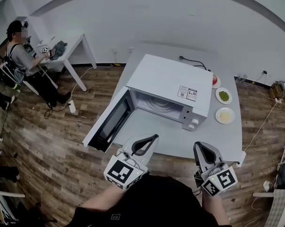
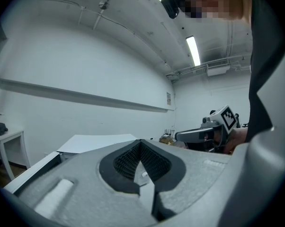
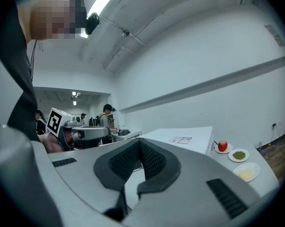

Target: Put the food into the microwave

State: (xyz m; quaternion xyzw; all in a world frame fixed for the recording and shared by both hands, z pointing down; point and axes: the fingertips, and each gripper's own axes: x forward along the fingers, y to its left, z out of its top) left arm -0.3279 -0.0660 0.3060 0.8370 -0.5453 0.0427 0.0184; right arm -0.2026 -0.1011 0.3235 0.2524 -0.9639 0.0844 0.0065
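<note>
Label [image 1: 187, 93] on microwave [image 1: 166, 79]: unreadable

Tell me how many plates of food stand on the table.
3, in a row right of the microwave: the red fruit plate farthest, partly hidden behind it; the green food plate in the middle; the pale food plate nearest.

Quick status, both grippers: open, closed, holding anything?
Left gripper: closed, holding nothing.
Right gripper: closed, holding nothing.

Left gripper [image 2: 141, 148]: my jaws together, nothing between them. White microwave [image 2: 97, 142] ahead. Right gripper [image 2: 192, 135] beyond, to my right.
</note>
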